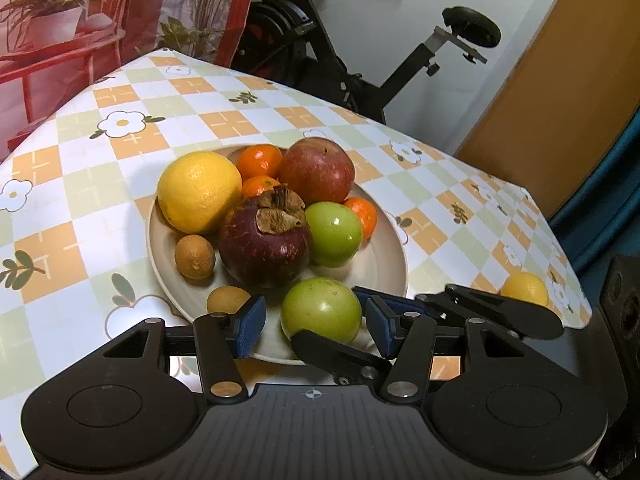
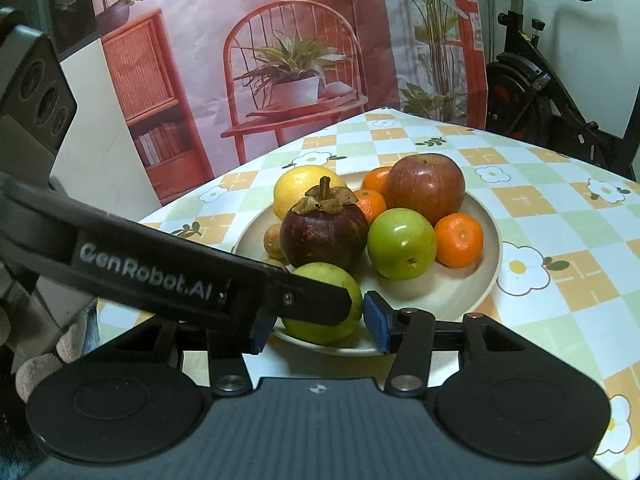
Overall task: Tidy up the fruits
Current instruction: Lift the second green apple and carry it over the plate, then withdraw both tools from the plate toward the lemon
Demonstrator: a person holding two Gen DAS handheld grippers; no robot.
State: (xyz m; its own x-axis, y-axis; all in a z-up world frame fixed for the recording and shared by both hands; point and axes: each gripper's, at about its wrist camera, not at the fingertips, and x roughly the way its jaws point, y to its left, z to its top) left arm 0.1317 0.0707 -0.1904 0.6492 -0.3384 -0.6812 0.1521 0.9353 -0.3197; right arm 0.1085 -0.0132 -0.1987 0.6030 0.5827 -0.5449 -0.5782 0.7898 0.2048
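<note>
glossy green fruit (image 1: 334, 234), matt plate (image 1: 384, 264), rough mangosteen (image 1: 264, 244)

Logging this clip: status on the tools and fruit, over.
Left tool open around near green fruit. Right tool straddles it too, grip unclear. Left tool's finger crosses right view.

A cream plate (image 1: 384, 268) sits on a tablecloth (image 1: 80, 184) checked in orange, pale green and white, with white flowers. On the plate: a yellow citrus (image 1: 199, 191), a red apple (image 1: 318, 170), orange mandarins (image 1: 259, 161), a dark purple mangosteen (image 1: 264, 240) with a brown cap, two green fruits (image 1: 334, 233), tan longans (image 1: 195, 257). The gripper pads (image 1: 250, 326) are blue.
</note>
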